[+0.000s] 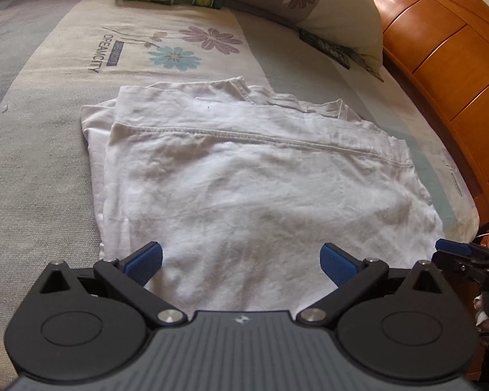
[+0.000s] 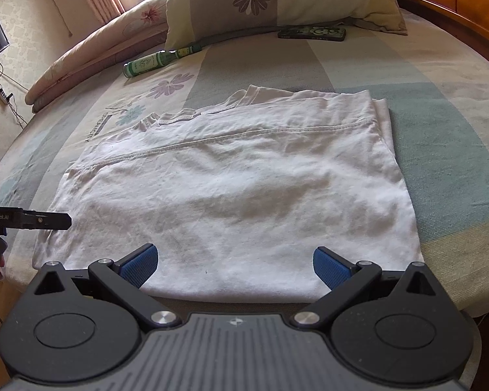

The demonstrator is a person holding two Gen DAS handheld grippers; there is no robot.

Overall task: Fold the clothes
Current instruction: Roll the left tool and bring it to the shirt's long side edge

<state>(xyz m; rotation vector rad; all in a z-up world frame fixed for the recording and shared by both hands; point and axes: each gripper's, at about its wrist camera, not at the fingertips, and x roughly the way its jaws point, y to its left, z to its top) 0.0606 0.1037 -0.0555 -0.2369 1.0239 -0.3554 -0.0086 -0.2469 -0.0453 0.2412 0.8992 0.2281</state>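
White shirt (image 1: 244, 176), already folded into a rough rectangle of several layers, lies flat on the bed (image 1: 32, 163) near its front edge, straight ahead of both grippers. Its long axis runs across the two views, roughly parallel to that front edge, with a stitched hem crossing the upper layer from side to side. The left gripper (image 1: 241, 262) hangs over the near edge of the cloth toward its left end, jaws spread wide and holding nothing. The right gripper (image 2: 234, 265) sits at the near edge toward the right end, jaws likewise spread and empty, its tips just at the folded border. Each is about equally close to the cloth, one per near corner. A next fold would probably carry one short end along the long axis. A green bottle (image 2: 153, 62) and a pillow (image 2: 277, 0) lie well beyond, near the headboard.
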